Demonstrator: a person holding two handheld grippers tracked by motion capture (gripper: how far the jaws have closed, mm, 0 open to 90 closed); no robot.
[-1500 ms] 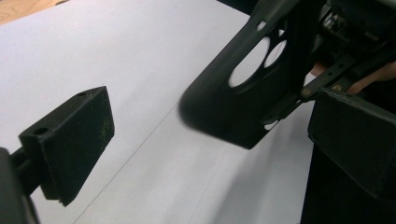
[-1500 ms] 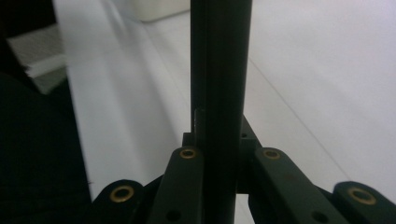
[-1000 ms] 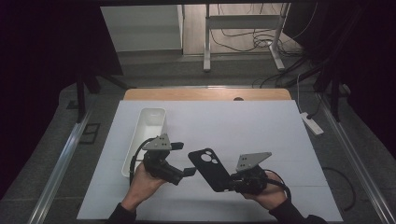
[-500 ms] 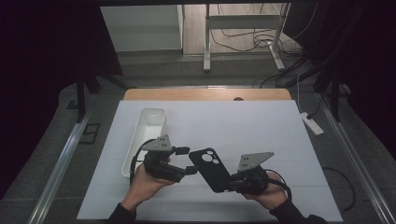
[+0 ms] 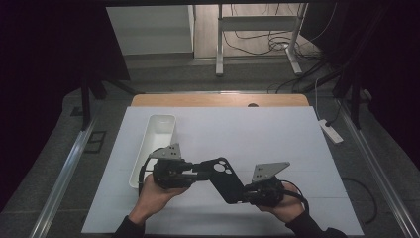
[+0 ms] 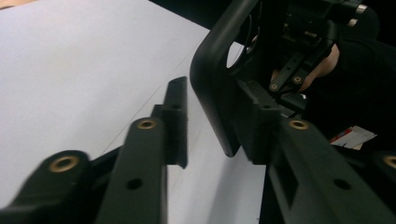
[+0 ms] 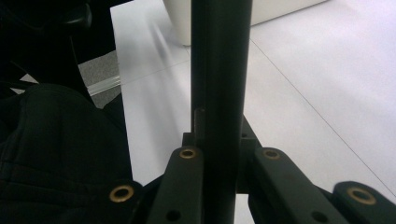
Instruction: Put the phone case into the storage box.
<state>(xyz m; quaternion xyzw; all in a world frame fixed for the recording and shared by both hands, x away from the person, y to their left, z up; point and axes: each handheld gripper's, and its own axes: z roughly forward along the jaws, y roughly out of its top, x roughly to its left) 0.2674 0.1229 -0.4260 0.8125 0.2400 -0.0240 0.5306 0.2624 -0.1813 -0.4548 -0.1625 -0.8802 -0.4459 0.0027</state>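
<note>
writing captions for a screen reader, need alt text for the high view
Two hand-held grippers hold a black phone case above a white table: the right gripper is clamped on its lower end, the left gripper has been closing on its camera-cutout end. A white bin stands at left.

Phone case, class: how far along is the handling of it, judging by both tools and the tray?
Done: the right tool is shut on the black phone case, held above the table. In hand: the left tool has just been closing on its camera end, one pad still apart. Left: nothing lies in the white tray yet.
</note>
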